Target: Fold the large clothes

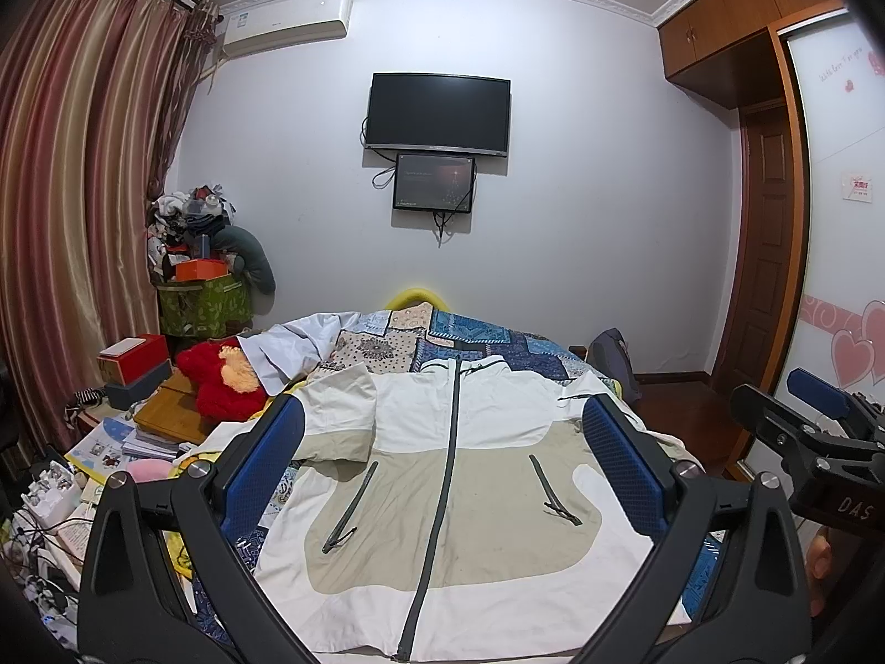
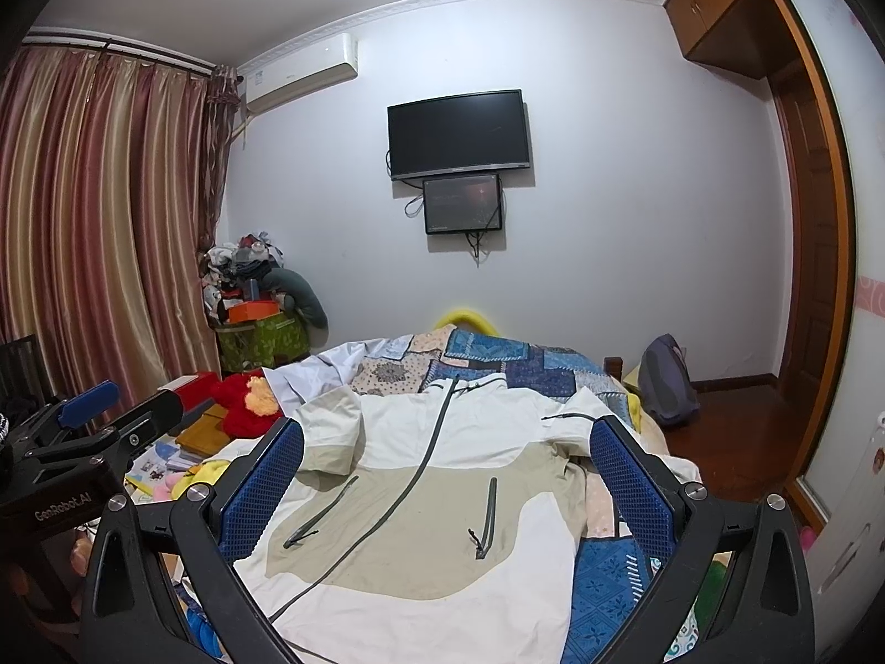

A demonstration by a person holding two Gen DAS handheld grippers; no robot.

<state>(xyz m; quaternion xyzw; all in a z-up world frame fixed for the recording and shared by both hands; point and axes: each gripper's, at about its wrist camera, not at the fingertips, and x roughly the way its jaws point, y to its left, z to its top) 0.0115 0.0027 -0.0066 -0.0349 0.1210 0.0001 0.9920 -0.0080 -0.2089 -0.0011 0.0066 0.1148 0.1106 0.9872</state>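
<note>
A large white and beige zip jacket (image 1: 442, 487) lies front up on the bed, collar at the far end, hem near me. Its left sleeve (image 1: 340, 415) is folded in over the chest. It also shows in the right wrist view (image 2: 420, 509), with the right sleeve (image 2: 575, 420) bunched at the bed's right edge. My left gripper (image 1: 442, 470) is open and empty, held above the jacket's lower half. My right gripper (image 2: 445, 476) is open and empty, above the jacket too. The right gripper shows at the right in the left wrist view (image 1: 818, 442).
The bed has a blue patchwork quilt (image 1: 470, 337). A second white garment (image 1: 298, 343) lies at its far left. A red plush toy (image 1: 221, 382), boxes and books crowd the left side. A grey backpack (image 2: 666, 382) sits on the wooden floor at right.
</note>
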